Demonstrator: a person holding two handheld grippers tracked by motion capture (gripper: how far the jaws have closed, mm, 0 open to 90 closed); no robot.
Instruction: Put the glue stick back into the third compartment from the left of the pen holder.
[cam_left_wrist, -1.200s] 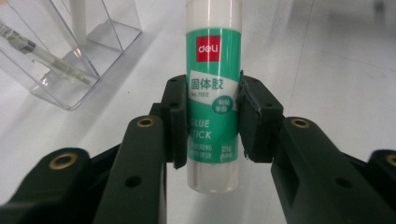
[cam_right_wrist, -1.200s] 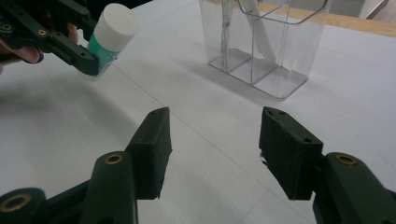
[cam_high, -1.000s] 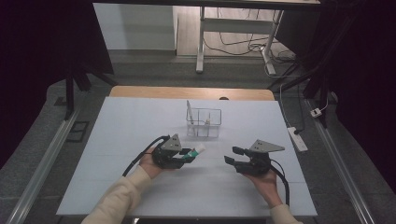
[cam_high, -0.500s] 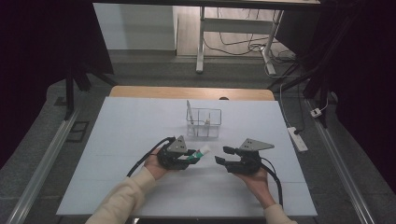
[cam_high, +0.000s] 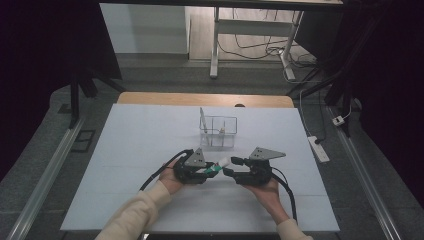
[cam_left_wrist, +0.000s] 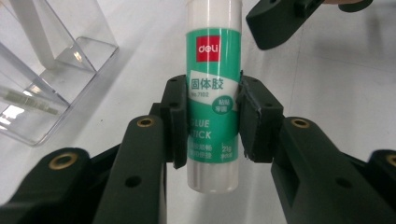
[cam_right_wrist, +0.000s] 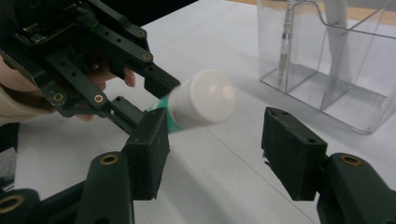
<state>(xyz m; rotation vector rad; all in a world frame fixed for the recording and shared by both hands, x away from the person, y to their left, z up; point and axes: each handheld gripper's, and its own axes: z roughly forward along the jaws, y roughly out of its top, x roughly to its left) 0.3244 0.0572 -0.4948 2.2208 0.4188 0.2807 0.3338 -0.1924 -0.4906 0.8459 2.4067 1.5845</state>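
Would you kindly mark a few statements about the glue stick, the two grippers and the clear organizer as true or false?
1. The left gripper clamps the glue stick. True.
2. The right gripper is shut on the stick's cap. False: its jaws stand open, the white cap not gripped.
3. The clear organizer lies beyond both grippers on the table. True.
4. The glue stick's label is red all over. False: it is green with a small red logo.

A lab or test room: a white table stands alone between dark drapes, floor rails either side, cables and a power strip on grey carpet.
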